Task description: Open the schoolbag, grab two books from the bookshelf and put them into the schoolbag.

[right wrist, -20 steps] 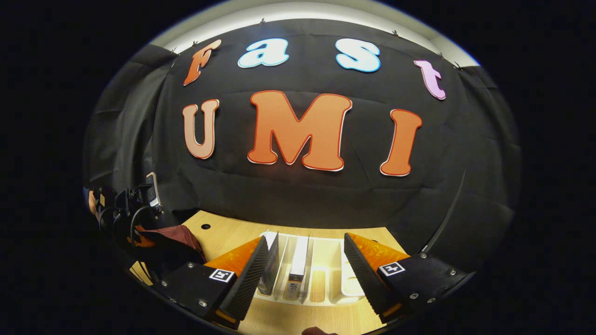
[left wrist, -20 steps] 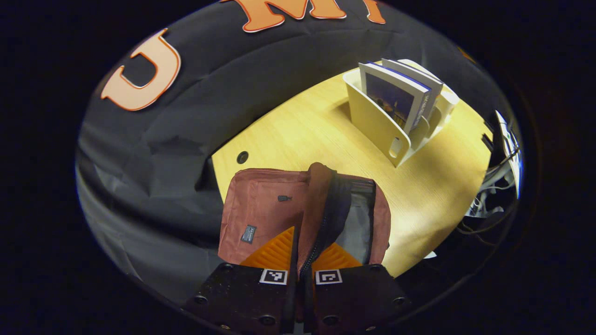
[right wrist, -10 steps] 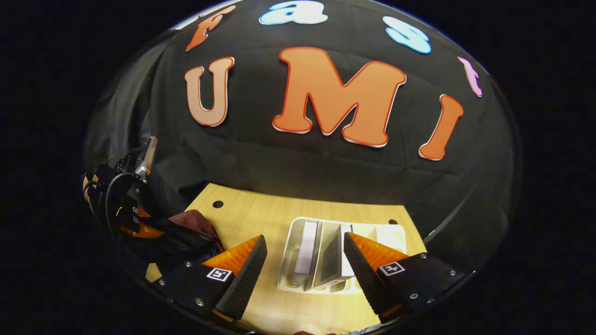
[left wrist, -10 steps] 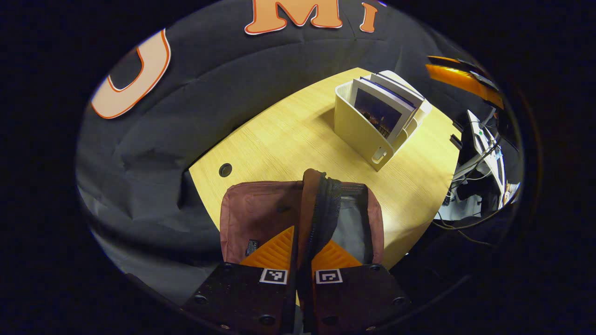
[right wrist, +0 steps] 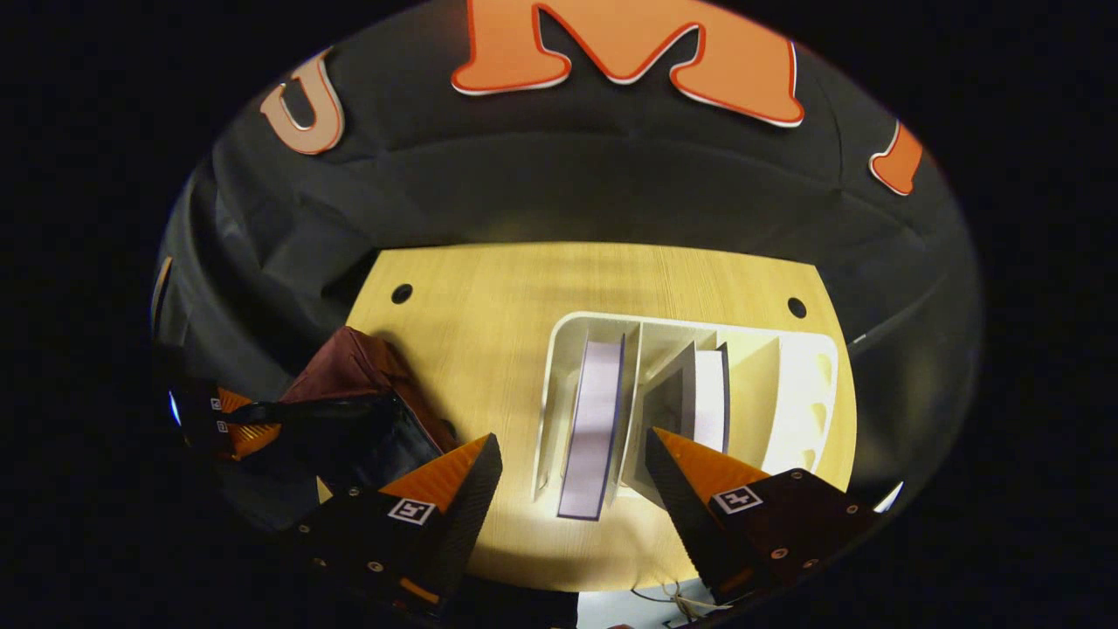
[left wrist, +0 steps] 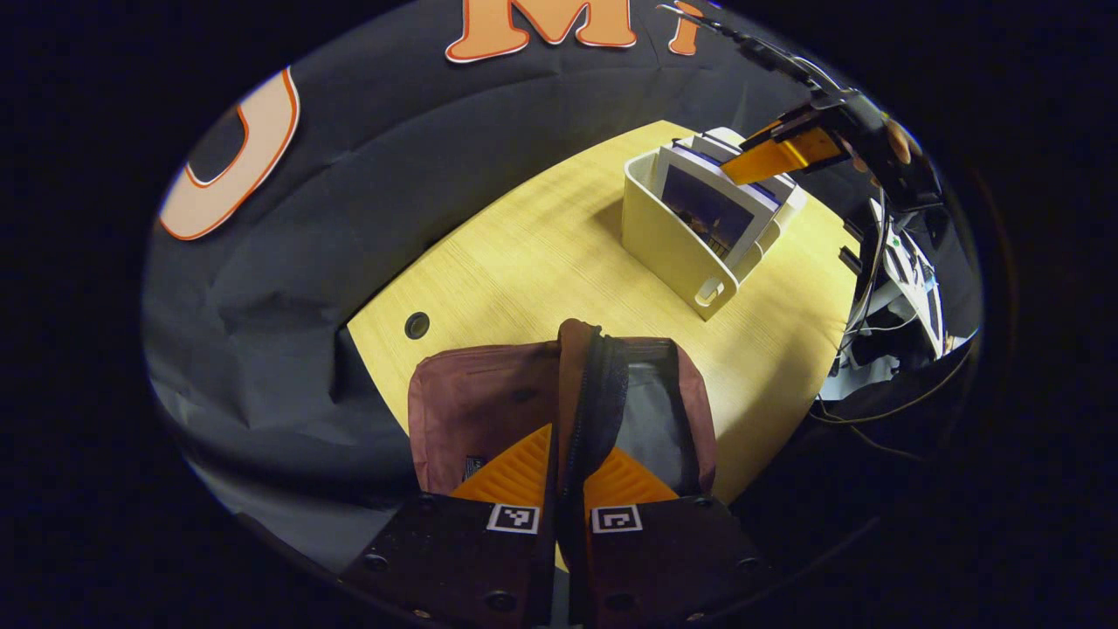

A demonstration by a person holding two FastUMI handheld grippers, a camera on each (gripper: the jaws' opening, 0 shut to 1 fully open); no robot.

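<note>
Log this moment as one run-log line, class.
left gripper: shut on schoolbag flap | right gripper: open above bookshelf | books: both in bookshelf

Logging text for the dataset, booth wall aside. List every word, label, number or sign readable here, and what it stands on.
No text here can be read.
The small tag on the schoolbag: too small to read.
The front book in the bookshelf: a dark cover picture, any print blurred.
The square markers on the left gripper: coded patterns, no words.
</note>
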